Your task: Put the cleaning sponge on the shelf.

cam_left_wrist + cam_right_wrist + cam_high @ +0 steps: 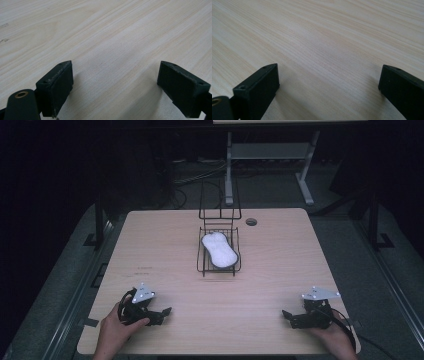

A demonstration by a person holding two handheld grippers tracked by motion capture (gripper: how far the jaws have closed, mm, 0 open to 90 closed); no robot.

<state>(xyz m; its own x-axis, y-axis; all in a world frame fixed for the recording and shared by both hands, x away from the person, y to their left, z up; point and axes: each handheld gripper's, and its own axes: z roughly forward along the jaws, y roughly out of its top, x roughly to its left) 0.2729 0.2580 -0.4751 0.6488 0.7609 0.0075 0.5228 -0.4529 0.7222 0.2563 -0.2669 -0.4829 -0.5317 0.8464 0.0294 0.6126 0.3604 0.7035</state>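
Left claw (162,312) rests near-left on the worktop (165,250), jaws spread wide, holding nothing. The white pad (218,250) lies in a wire rack (202,262) at centre-far, well apart from both claws, with bare worktop between. Right claw (288,315) rests near-right, close to the edge, likewise open and empty.
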